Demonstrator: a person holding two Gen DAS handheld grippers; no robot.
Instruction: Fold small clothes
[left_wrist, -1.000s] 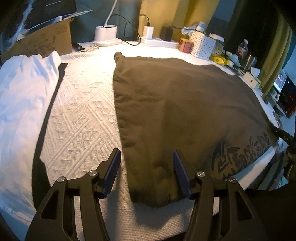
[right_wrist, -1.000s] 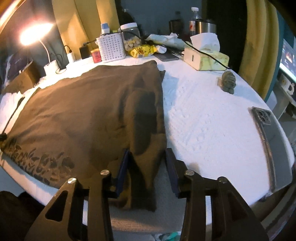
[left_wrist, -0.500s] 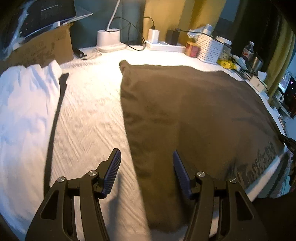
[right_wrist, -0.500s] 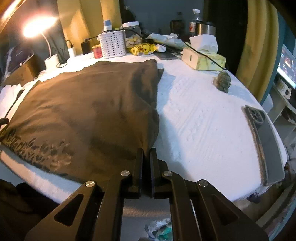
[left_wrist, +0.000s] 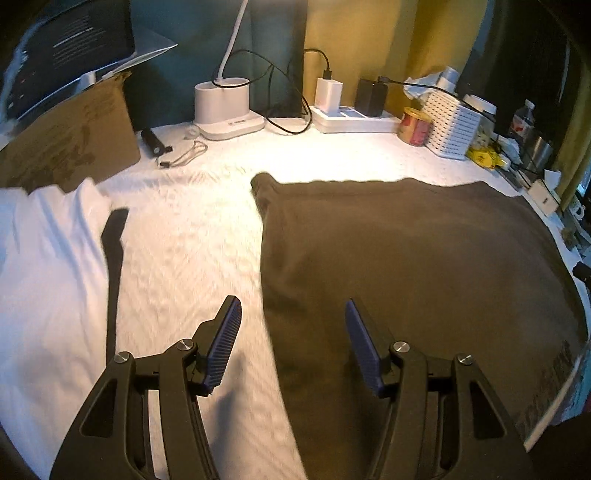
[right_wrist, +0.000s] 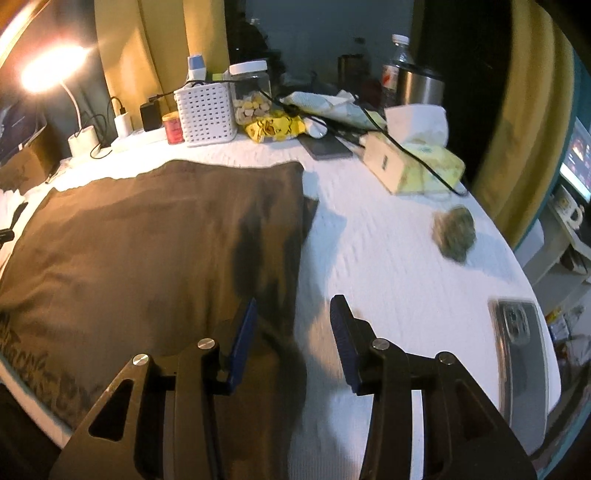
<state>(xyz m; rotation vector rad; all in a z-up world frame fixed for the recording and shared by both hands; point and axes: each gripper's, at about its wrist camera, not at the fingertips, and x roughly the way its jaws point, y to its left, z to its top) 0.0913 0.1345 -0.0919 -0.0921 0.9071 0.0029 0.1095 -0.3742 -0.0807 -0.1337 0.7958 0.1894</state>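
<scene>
Left gripper (left_wrist: 293, 341) first, from its own wrist view: we find its jaws standing apart with nothing pinched, straddling the left edge of the brown garment (left_wrist: 424, 277). One finger hangs over the white tablecloth (left_wrist: 192, 251), the other over the brown cloth. We note the garment lies flat across the middle and right of the desk, its printed hem at the near edge. A white garment (left_wrist: 48, 280) lies at the left edge, with a dark strap (left_wrist: 114, 273) beside it. Along the far edge we log a lamp base (left_wrist: 227, 109), a power strip (left_wrist: 354, 118), a red tin (left_wrist: 415, 126) and a white basket (left_wrist: 452, 127).

Right wrist view: right gripper (right_wrist: 291, 332) has its jaws opening, nothing between the pads; they sit over the garment's right edge. Toward the right edge we see a tissue box (right_wrist: 413, 162), a small grey-green lump (right_wrist: 454, 234) and a phone (right_wrist: 517, 354).
</scene>
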